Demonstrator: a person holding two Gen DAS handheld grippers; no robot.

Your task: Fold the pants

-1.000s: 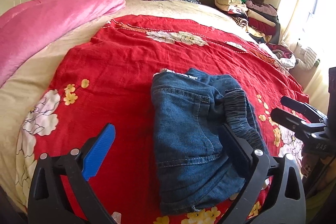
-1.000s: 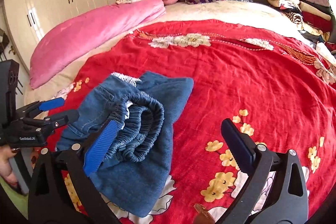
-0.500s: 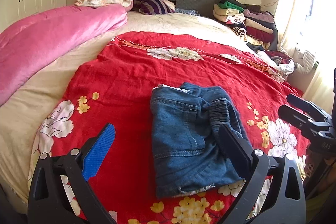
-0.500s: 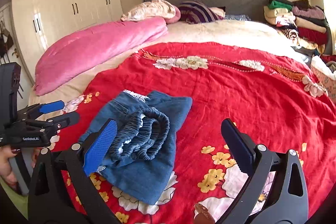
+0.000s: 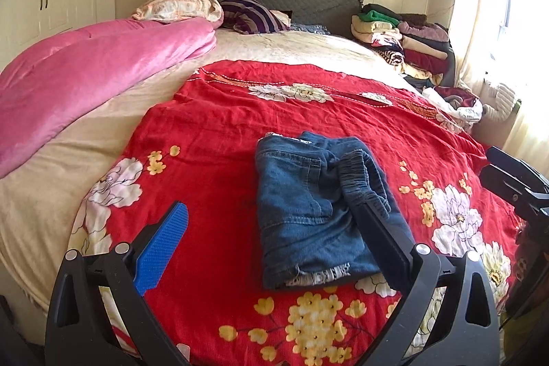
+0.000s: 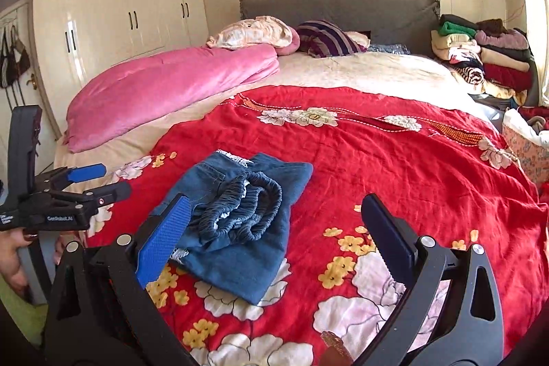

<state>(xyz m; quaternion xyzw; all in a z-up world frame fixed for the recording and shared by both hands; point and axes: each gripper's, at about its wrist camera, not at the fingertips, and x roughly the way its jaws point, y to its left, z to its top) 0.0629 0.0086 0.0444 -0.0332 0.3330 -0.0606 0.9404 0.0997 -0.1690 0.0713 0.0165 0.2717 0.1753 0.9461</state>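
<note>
The blue denim pants (image 5: 308,211) lie folded into a compact bundle on the red floral bedspread (image 5: 240,126), elastic waistband on top. In the right wrist view the same pants (image 6: 240,222) sit left of centre. My left gripper (image 5: 274,228) stands open, pulled back from the bundle, with nothing between its fingers. My right gripper (image 6: 274,222) is open too and holds nothing, hovering near the bed's front edge. Each gripper shows in the other's view: the right one (image 5: 507,174) at the far right, the left one (image 6: 92,180) at the far left, held by a hand.
A rolled pink quilt (image 5: 85,74) lies along the bed's left side. Pillows (image 5: 254,14) rest against the grey headboard. A stack of folded clothes (image 5: 405,40) stands at the far right corner. White wardrobes (image 6: 120,9) line the left wall. A floral box (image 6: 525,146) sits at the right.
Both grippers have drawn back and upward from the folded pants, so the bundle looks smaller and more of the room shows. The pants have stayed put.
</note>
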